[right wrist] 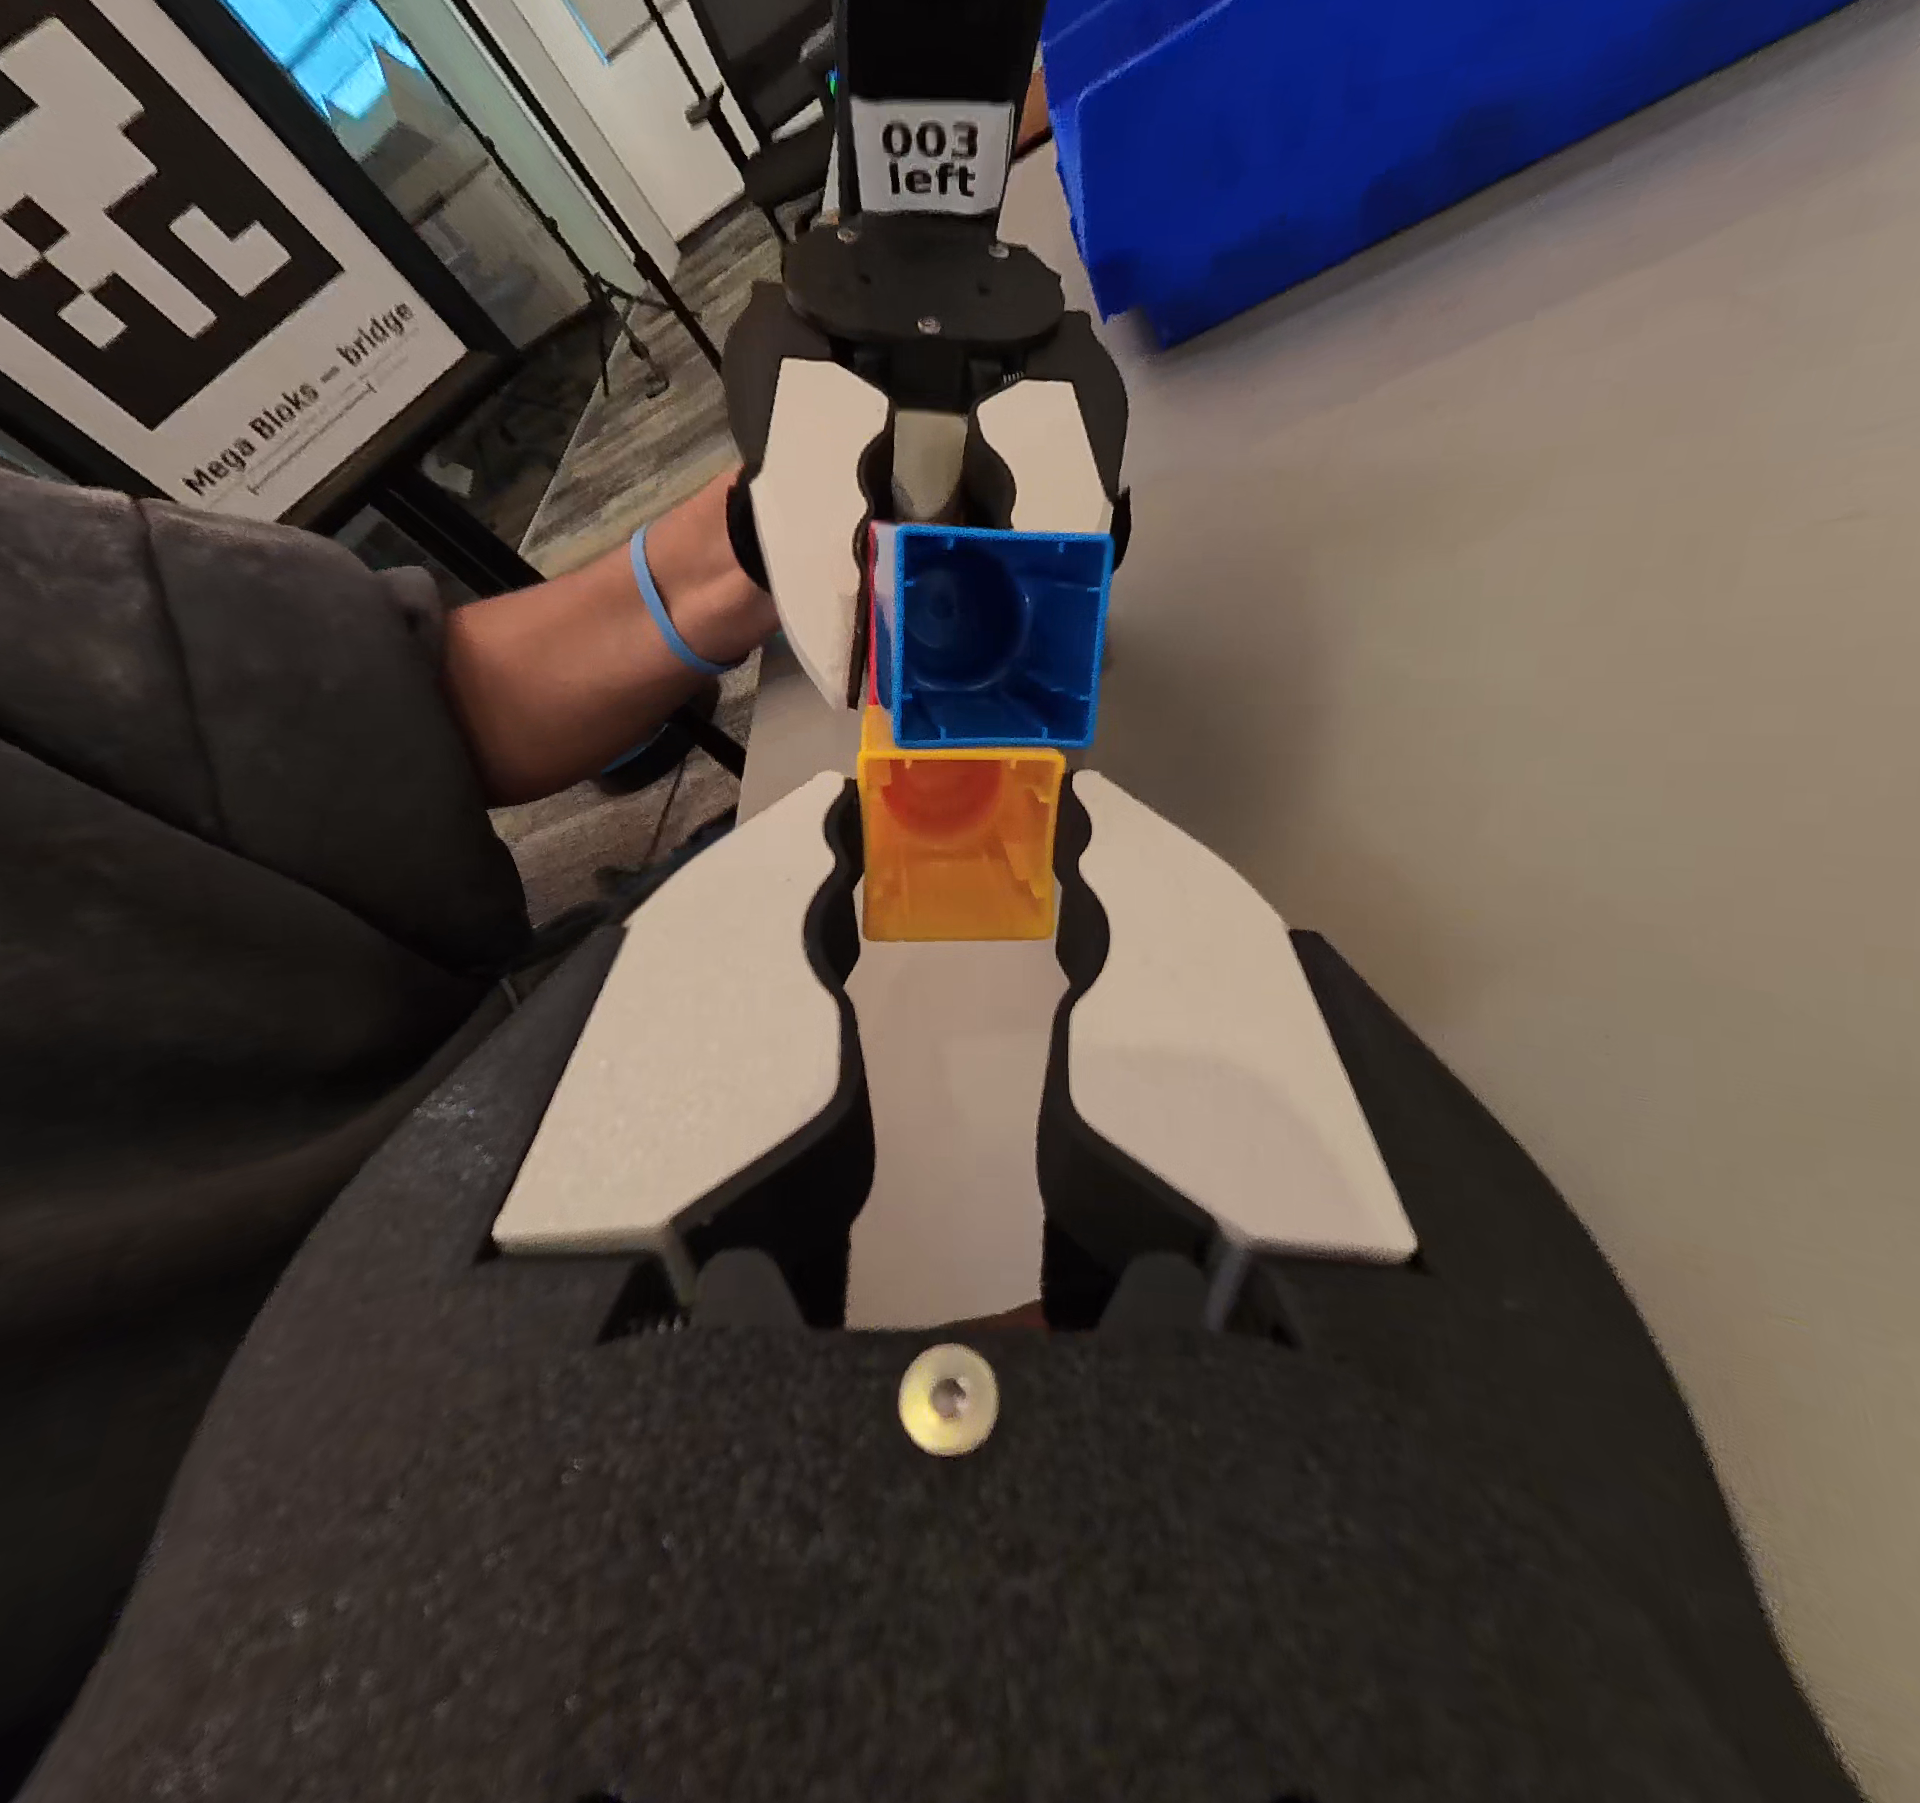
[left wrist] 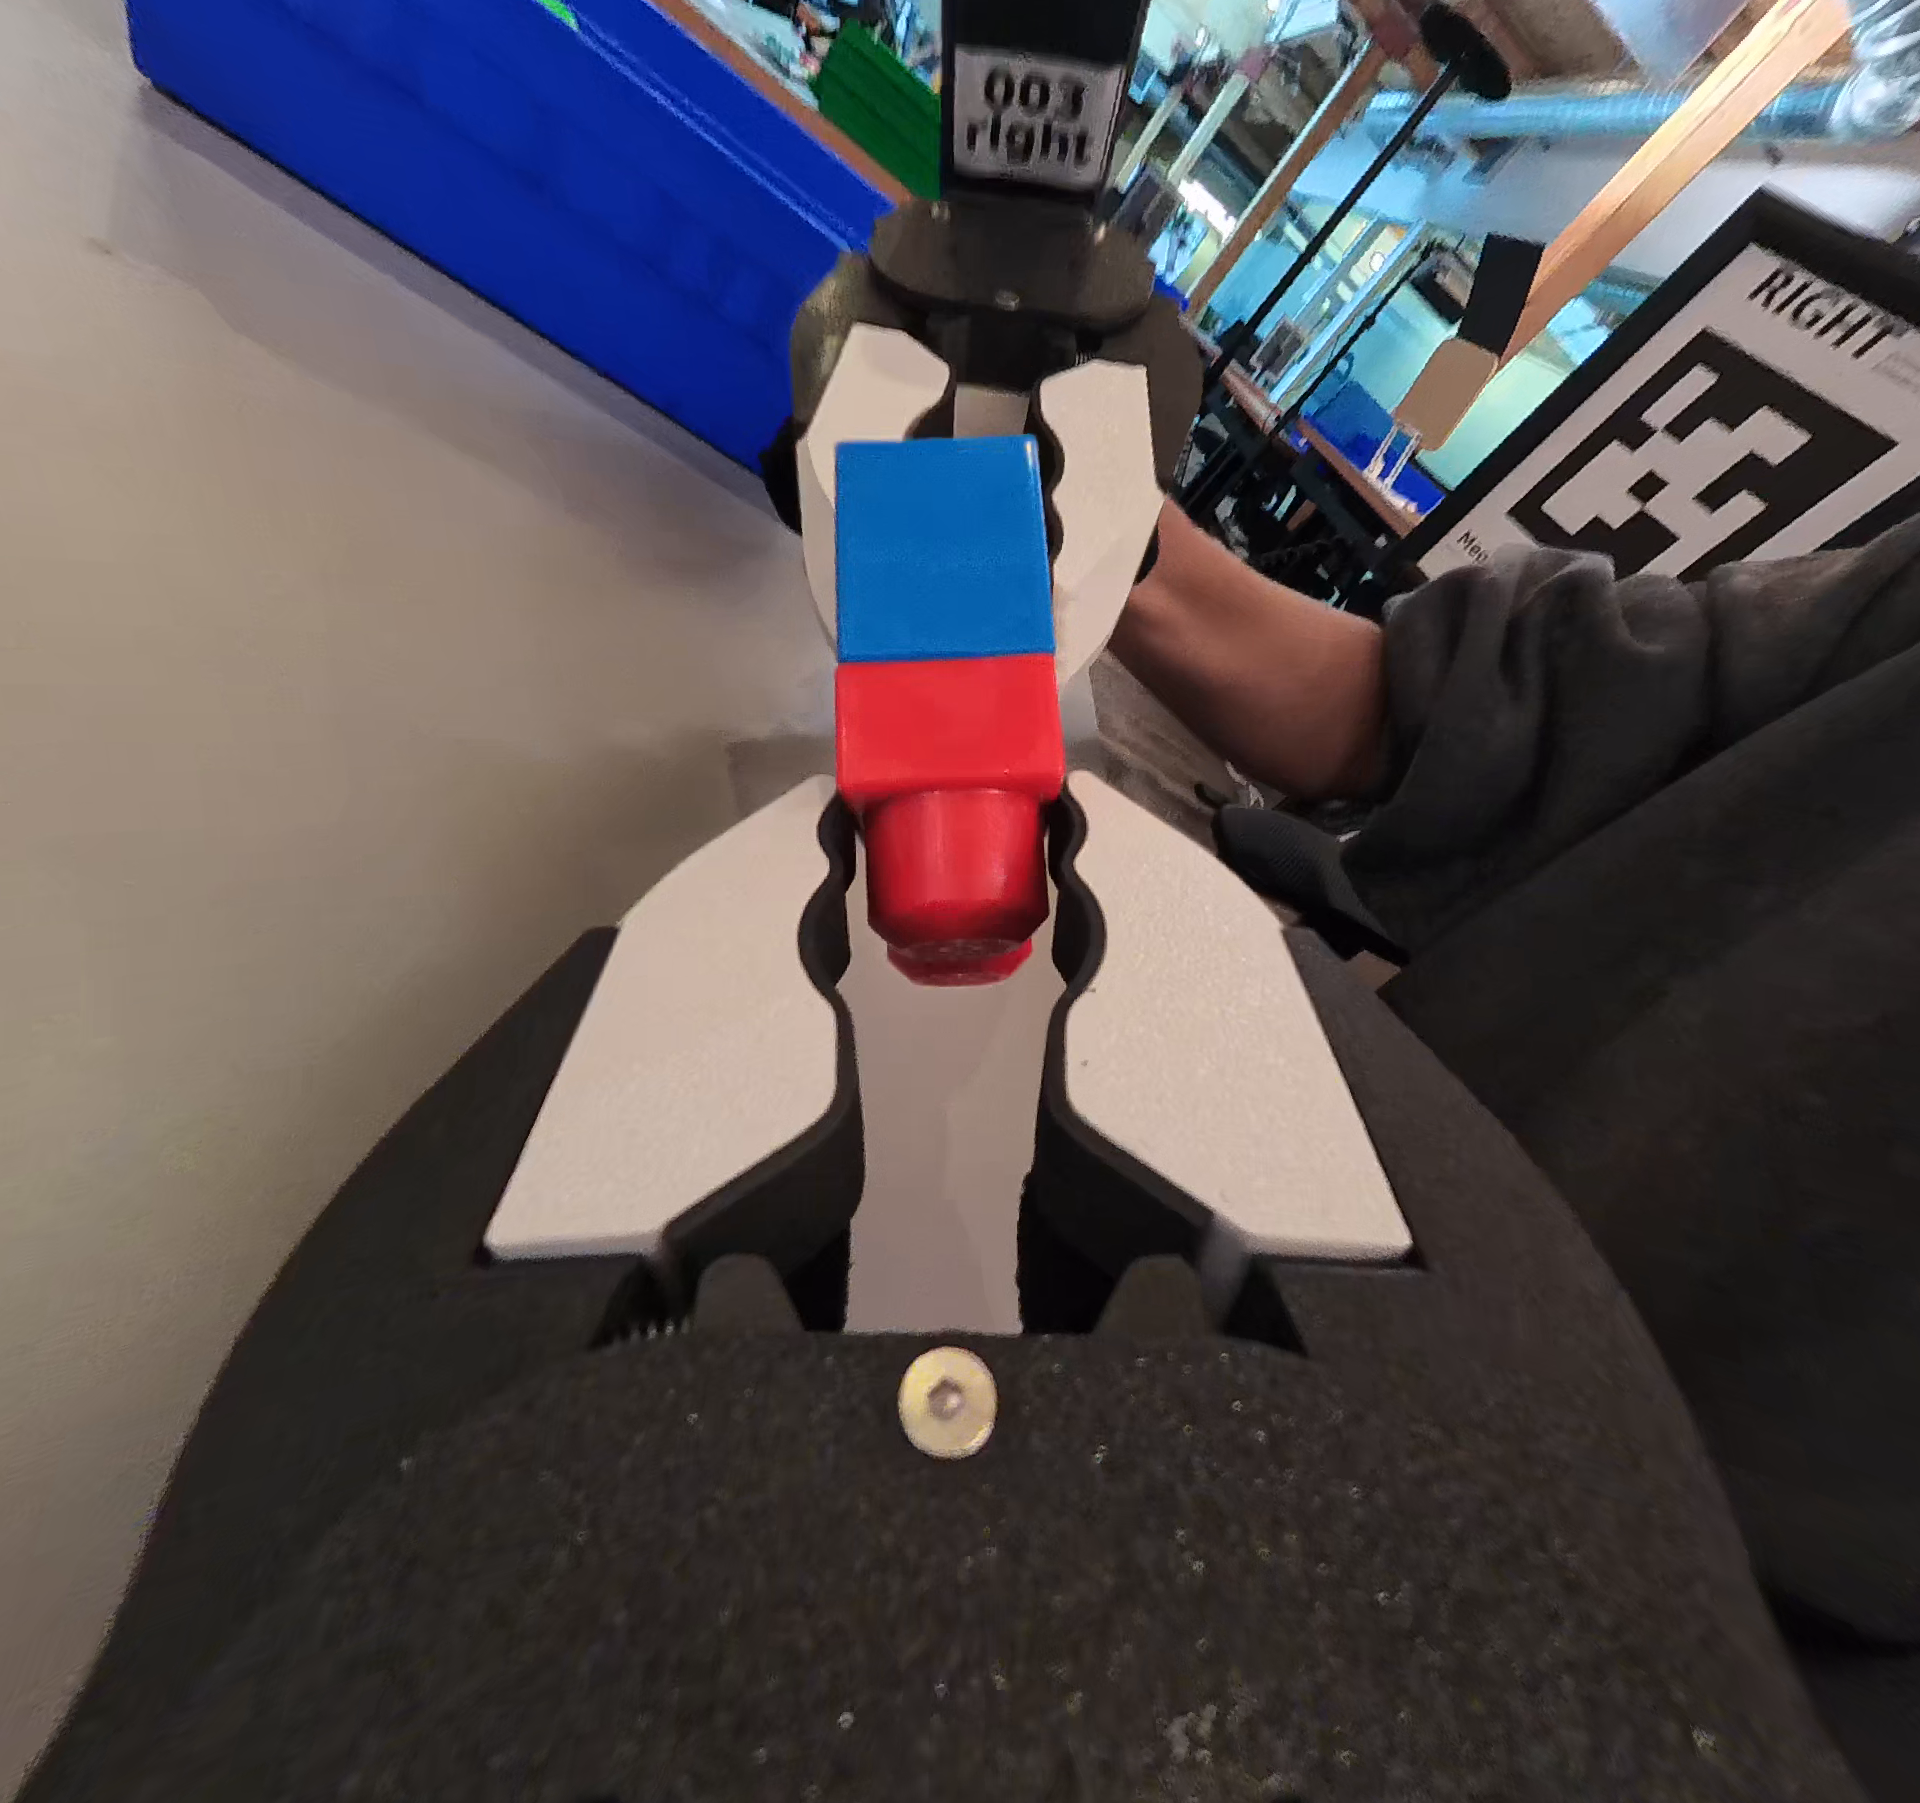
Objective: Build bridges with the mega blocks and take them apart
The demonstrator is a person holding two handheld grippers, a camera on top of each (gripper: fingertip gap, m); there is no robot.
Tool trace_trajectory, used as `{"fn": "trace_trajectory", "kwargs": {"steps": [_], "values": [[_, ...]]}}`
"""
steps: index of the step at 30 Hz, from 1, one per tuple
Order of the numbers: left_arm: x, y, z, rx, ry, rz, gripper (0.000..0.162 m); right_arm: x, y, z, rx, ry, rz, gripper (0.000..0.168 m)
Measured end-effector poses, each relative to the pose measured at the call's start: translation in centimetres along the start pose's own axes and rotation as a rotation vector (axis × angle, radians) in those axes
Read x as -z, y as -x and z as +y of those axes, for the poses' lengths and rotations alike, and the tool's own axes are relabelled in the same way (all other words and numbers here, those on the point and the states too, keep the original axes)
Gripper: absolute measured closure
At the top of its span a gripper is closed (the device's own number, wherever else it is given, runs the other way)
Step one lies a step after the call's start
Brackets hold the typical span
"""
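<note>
The left gripper (left wrist: 951,880) is pinching the red block (left wrist: 948,730), joined to the blue block (left wrist: 940,548); the right gripper (right wrist: 961,854) is pinching the yellow block (right wrist: 961,870), all above the white table (right wrist: 1507,610).

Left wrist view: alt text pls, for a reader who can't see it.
The left gripper is shut on the stud of a red block joined to a blue block, which the facing right gripper holds from the far side. A blue bin sits on the pale table behind.
</note>
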State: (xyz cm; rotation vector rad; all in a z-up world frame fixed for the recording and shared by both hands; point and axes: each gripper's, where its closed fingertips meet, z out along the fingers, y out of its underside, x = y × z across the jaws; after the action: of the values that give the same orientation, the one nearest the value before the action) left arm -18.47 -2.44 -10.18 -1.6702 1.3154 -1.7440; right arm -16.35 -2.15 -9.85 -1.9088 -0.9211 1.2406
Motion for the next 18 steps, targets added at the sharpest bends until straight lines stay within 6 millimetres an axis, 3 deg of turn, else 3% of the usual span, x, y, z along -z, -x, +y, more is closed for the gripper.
{"fn": "trace_trajectory", "kwargs": {"steps": [13, 18], "values": [[0.3, 0.3, -3.5, 0.027, -0.250, 0.010, 0.127, 0.0, -0.5, -2.0, -0.058, -0.281, -0.005, 0.134], [1.1, -0.1, -4.0, 0.052, -0.330, 0.027, 0.121, 0.3, -0.5, -2.1, -0.078, -0.321, 0.000, 0.134]]}}
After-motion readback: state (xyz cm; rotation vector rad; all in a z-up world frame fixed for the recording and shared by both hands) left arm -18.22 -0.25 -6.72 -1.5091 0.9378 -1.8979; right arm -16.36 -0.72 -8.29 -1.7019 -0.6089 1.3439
